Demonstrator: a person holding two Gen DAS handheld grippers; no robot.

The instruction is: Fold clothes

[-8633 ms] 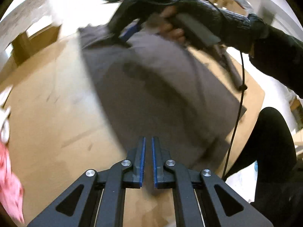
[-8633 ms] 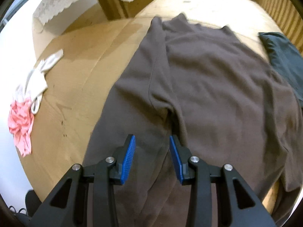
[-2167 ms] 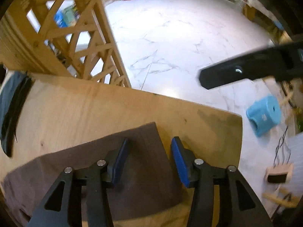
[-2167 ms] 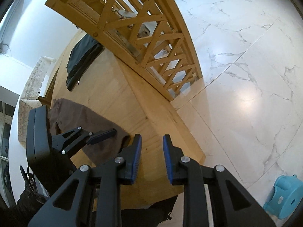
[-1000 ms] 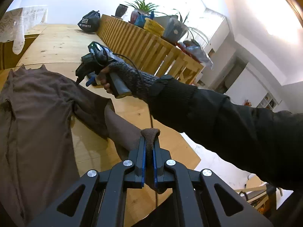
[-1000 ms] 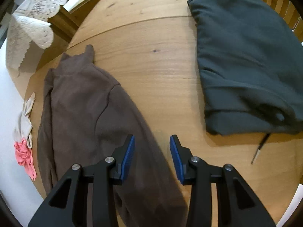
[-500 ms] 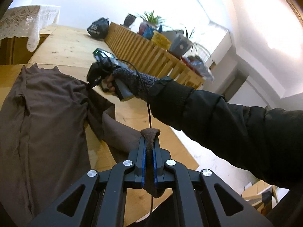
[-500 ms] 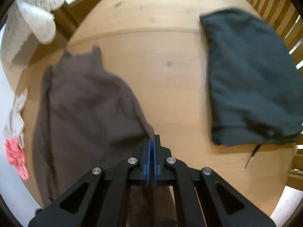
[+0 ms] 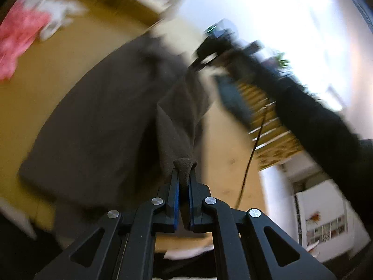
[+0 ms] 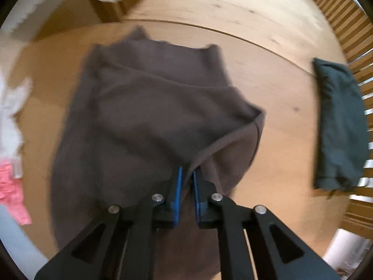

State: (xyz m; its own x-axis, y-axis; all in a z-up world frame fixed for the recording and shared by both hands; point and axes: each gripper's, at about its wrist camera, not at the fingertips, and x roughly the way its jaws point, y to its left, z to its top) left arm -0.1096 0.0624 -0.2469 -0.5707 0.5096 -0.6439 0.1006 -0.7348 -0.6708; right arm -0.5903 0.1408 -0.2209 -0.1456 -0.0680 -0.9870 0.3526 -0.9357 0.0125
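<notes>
A brown garment (image 10: pixel 144 107) lies spread on the wooden table (image 10: pixel 268 23), its right side lifted and drawn over the body. My right gripper (image 10: pixel 186 175) points straight down above it. A raised fold of the brown fabric runs between its blue pads, and the jaws are opening slightly around it. In the left wrist view the brown garment (image 9: pixel 98 121) is blurred. My left gripper (image 9: pixel 184 175) is shut on a rolled end of it, which sticks up between the pads. The right gripper (image 9: pixel 214 46) shows there as a dark blur at the garment's far edge.
A folded dark teal garment (image 10: pixel 340 126) lies at the table's right by a slatted wooden rail (image 10: pixel 349 30). Pink cloth (image 10: pixel 11 191) and white cloth (image 10: pixel 11 107) sit at the left edge. A black-sleeved arm (image 9: pixel 303 112) and a cable (image 9: pixel 251 149) cross the left wrist view.
Both grippers have carried the brown fabric leftward over the garment. The left one dropped and rolled, still pinching its end. The right jaws, shut tight half a second ago, now show a narrow gap.
</notes>
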